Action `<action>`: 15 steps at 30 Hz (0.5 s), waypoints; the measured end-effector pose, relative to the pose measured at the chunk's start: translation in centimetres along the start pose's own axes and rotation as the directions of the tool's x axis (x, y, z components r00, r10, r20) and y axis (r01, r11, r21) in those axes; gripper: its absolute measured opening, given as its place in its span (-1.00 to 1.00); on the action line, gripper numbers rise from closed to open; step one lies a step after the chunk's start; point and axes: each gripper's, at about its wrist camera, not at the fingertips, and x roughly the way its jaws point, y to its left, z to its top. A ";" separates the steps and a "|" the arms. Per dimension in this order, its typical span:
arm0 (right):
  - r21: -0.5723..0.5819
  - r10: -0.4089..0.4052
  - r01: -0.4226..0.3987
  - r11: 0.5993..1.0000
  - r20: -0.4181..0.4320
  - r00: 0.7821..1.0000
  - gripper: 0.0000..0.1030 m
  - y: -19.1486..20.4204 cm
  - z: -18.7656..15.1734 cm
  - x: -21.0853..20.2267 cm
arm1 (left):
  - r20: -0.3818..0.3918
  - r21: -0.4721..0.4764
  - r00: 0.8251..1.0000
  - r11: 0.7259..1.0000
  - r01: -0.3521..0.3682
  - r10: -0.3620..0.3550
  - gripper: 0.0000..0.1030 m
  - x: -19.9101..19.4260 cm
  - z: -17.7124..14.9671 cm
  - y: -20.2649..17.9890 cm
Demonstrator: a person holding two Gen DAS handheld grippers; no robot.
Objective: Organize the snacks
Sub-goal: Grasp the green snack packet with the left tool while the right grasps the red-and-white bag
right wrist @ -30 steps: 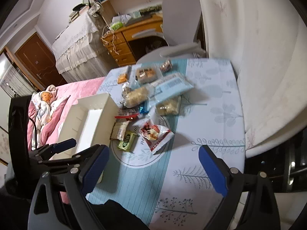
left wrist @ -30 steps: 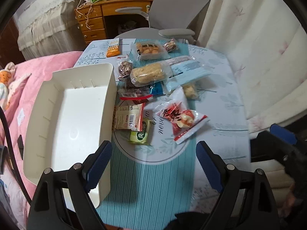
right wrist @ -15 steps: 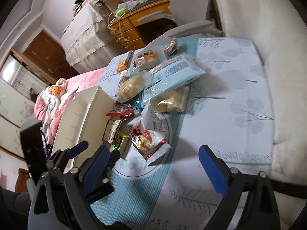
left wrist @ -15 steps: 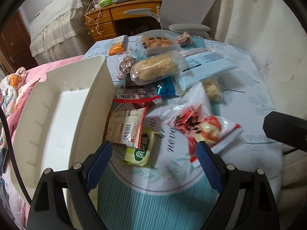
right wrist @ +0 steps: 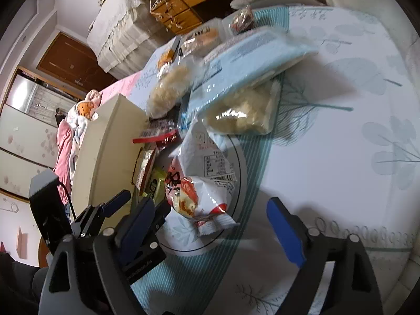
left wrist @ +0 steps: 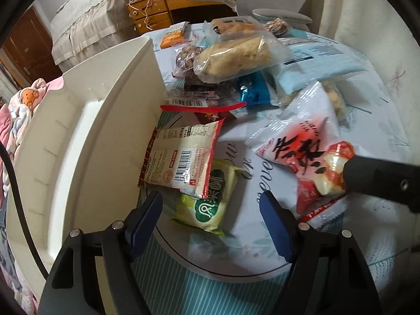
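A heap of wrapped snacks lies on the patterned table beside a white tray (left wrist: 78,144), which also shows in the right wrist view (right wrist: 105,144). My left gripper (left wrist: 211,220) hangs low over a green packet (left wrist: 207,204). Its jaws are closing, the packet lies between them, and the pads stand clear of it. A barcoded white and red packet (left wrist: 181,160) overlaps the green one. My right gripper (right wrist: 211,229) is over a red and white bag (right wrist: 199,197); its jaws are closing too, without touching the bag. That bag (left wrist: 296,144) lies to the right in the left wrist view.
Farther back lie a wrapped bread roll (left wrist: 236,57), a light blue packet (left wrist: 320,63) and an orange packet (left wrist: 173,35). A grey office chair (left wrist: 283,18) and a wooden desk (left wrist: 183,2) stand behind the table. Pink bedding (left wrist: 15,120) is at the left, a curtain at the right.
Both grippers have come down close over the snacks. The jaws of both now stand a little narrower than before. The right gripper's finger now reaches over the red and white bag.
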 end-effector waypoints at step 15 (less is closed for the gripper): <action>0.044 0.078 -0.075 0.996 -0.059 0.995 0.11 -0.8 0.0 3.2 | -0.039 0.015 0.999 1.000 0.027 -0.027 -0.30 1.8 0.3 0.2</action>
